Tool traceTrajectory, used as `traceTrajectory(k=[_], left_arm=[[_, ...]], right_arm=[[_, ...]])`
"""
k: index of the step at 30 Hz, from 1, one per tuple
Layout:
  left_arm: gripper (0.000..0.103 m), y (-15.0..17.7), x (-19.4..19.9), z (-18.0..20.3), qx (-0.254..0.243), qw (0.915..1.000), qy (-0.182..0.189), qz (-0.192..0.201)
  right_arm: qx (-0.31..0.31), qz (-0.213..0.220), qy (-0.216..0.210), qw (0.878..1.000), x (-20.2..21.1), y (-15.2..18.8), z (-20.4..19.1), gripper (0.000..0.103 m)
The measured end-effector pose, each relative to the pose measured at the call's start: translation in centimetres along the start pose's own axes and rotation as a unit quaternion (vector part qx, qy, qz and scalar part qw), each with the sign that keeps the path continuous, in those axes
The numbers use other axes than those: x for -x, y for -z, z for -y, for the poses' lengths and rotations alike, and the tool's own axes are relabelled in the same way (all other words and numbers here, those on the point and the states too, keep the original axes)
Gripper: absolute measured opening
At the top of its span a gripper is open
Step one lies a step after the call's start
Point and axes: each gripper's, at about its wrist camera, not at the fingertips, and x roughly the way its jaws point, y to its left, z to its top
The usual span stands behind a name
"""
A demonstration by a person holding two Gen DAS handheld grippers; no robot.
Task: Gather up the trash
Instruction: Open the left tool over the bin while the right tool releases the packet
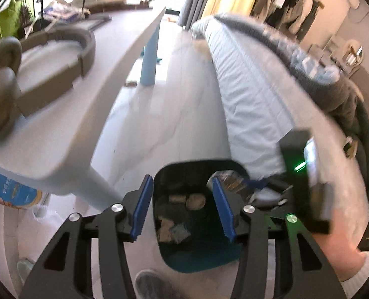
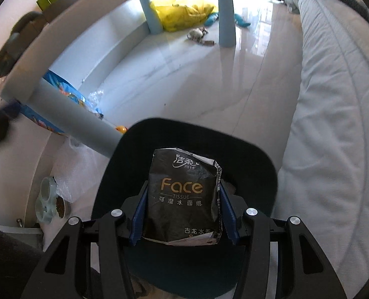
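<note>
My right tongs [image 2: 182,215] grasping a black tissue pack [image 2: 182,196] above the bin [image 2: 256,157], my left tongs [image 1: 183,205] released over it

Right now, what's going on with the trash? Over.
Right tool shut on black tissue pack, above the dark bin. Left tool open, empty, over the bin too. Nothing in the way.

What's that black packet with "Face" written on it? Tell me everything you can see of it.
The tissue packet is a soft, crinkled black plastic wrapper printed with gold "Face", "TISSUE" and white Chinese characters. Its edges look torn and silvery, so it seems opened or used up. It stands roughly upright, pinched on both sides between the blue fingers of the right hand-held gripper, directly above the open dark trash bin on the floor.
</note>
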Motion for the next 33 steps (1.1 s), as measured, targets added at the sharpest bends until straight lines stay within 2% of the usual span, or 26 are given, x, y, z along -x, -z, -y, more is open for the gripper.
traceTrajectory(k=[6, 14, 17, 33], left_arm=[[0.044, -1.1, 2.7, 1.5, -0.017, 0.9978, 0.011, 0.063], [0.044, -1.7, 5.4, 3.0, -0.031, 0.9926, 0.026, 0.114], [0.044, -2.1, 6.4, 3.3, -0.027, 0.9905, 0.025, 0.133], [0.046, -3.3, 9.2, 6.8, -0.035, 0.9793, 0.029, 0.197]], right_arm=[[0.009, -0.03, 0.007, 0.999, -1.7, 0.8, -0.5, 0.053], [0.021, -0.046, 0.009, 0.999, -2.0, 1.2, -1.2, 0.055], [0.027, -0.035, 0.018, 0.999, -1.2, 1.2, -1.4, 0.064], [0.047, 0.069, 0.004, 0.996, 7.2, 0.8, -1.2, 0.064]])
